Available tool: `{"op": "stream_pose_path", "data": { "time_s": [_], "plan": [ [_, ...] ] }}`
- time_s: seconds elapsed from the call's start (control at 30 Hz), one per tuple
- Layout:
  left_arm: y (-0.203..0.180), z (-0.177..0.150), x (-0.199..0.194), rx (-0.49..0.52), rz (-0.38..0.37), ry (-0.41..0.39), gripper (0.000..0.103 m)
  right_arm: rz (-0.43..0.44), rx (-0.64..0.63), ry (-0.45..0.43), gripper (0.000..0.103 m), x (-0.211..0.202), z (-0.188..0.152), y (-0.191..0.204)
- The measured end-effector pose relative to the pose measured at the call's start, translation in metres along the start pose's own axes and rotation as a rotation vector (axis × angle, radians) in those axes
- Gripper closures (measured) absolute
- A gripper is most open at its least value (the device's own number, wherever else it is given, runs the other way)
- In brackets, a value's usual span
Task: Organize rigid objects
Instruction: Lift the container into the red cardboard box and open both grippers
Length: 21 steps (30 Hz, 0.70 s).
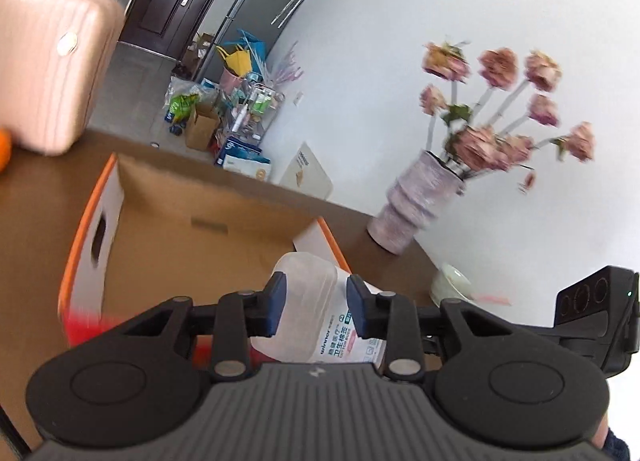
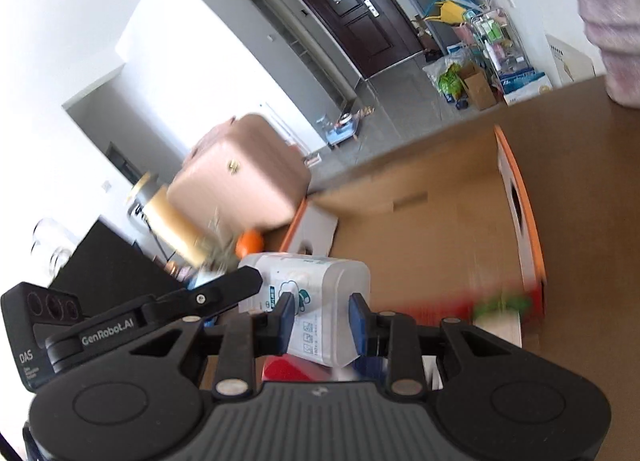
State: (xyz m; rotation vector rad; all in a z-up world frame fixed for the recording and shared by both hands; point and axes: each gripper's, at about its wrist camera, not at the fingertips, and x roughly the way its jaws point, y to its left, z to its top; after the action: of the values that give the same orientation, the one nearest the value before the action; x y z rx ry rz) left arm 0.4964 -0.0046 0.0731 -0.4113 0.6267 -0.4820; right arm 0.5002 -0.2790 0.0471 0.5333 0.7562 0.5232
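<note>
A translucent plastic box of cotton swabs (image 1: 320, 309) with a white label sits between the blue pads of my left gripper (image 1: 316, 309), which is shut on it, over the open cardboard box (image 1: 168, 229) with orange-edged white flaps. In the right wrist view the same swab box (image 2: 320, 301) is between the blue pads of my right gripper (image 2: 320, 321), also shut on it. The left gripper's body (image 2: 160, 309) shows at the left of that view. Red packaging (image 2: 292, 369) lies below the swab box.
A pink hard case (image 1: 48, 61) and an orange (image 1: 4, 149) stand at the far left of the brown table (image 1: 32, 197). A ribbed vase of pink flowers (image 1: 416, 201) and a white bowl (image 1: 452, 281) stand at the right. A green-topped item (image 2: 500, 305) lies in the box.
</note>
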Motion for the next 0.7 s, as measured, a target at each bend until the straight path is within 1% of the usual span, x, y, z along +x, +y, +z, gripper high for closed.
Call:
{"op": "stream_pose_path", "data": {
  "time_s": [0.1, 0.2, 0.27, 0.3, 0.43, 0.53, 0.6, 0.7],
  "plan": [
    [0.018, 0.038, 0.038, -0.019, 0.020, 0.015, 0.070, -0.021, -0.004, 0.012, 0.074, 0.039, 0.041, -0.009],
    [0.041, 0.060, 0.083, -0.053, 0.052, 0.050, 0.070, -0.062, -0.010, 0.044, 0.074, 0.083, 0.071, -0.025],
    [0.056, 0.064, 0.114, -0.062, 0.088, 0.082, 0.070, -0.095, -0.001, 0.077, 0.073, 0.115, 0.084, -0.040],
    [0.066, 0.064, 0.128, -0.082, 0.103, 0.097, 0.070, -0.111, -0.004, 0.092, 0.074, 0.130, 0.089, -0.047],
    [0.095, 0.061, 0.172, -0.133, 0.156, 0.154, 0.072, -0.184, -0.030, 0.138, 0.074, 0.178, 0.094, -0.065],
    [0.104, 0.056, 0.187, -0.128, 0.185, 0.177, 0.071, -0.230, -0.055, 0.163, 0.072, 0.197, 0.090, -0.068],
    [0.102, 0.054, 0.189, -0.108, 0.201, 0.181, 0.070, -0.241, -0.064, 0.151, 0.072, 0.199, 0.090, -0.068],
    [0.090, 0.054, 0.175, -0.063, 0.212, 0.182, 0.070, -0.248, -0.068, 0.132, 0.071, 0.183, 0.091, -0.062]
  ]
}}
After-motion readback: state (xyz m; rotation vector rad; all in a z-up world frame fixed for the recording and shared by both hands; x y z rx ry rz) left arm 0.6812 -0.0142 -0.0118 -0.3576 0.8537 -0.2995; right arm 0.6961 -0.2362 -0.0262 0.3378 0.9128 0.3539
